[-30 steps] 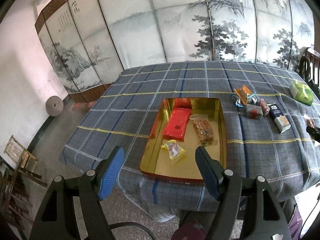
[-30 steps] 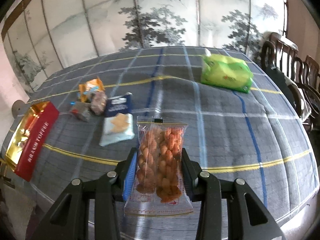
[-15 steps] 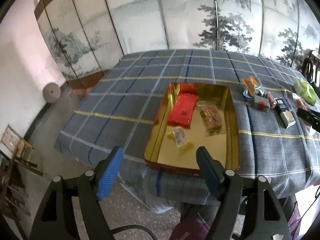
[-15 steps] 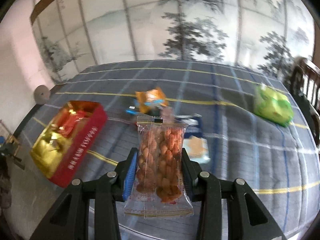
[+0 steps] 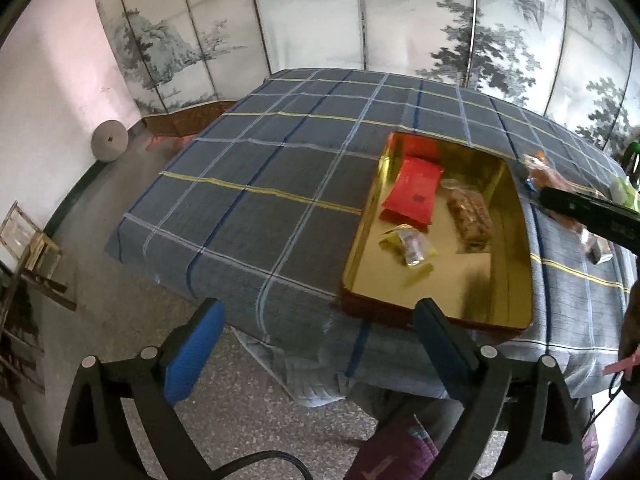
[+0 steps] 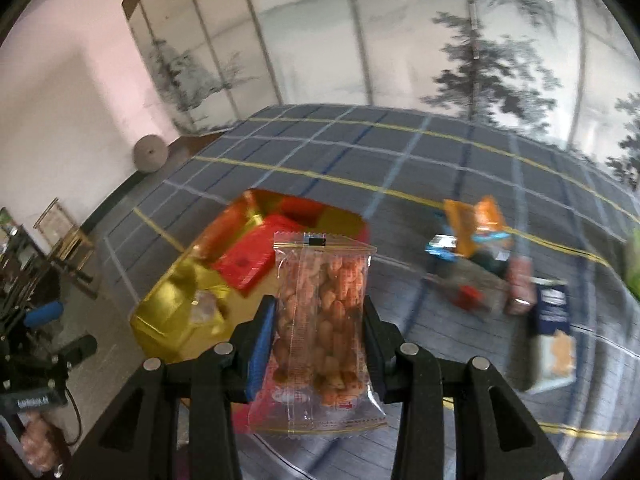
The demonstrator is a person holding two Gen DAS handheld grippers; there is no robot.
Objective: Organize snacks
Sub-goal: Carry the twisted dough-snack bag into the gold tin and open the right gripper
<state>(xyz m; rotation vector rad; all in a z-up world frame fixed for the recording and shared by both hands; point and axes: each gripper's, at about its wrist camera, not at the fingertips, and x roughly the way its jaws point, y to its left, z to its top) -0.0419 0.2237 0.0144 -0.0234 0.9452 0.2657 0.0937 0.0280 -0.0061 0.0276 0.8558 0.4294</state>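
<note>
Clear crinkly peanut packet (image 6: 322, 320) pinched in right tool (image 6: 318, 344); left tool (image 5: 316, 344) gapes empty.

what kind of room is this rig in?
Probably a home dining or sitting room: a table under a plaid tablecloth, a folding screen painted with ink landscapes behind it, and a gold snack tin with packets loose on the cloth.
</note>
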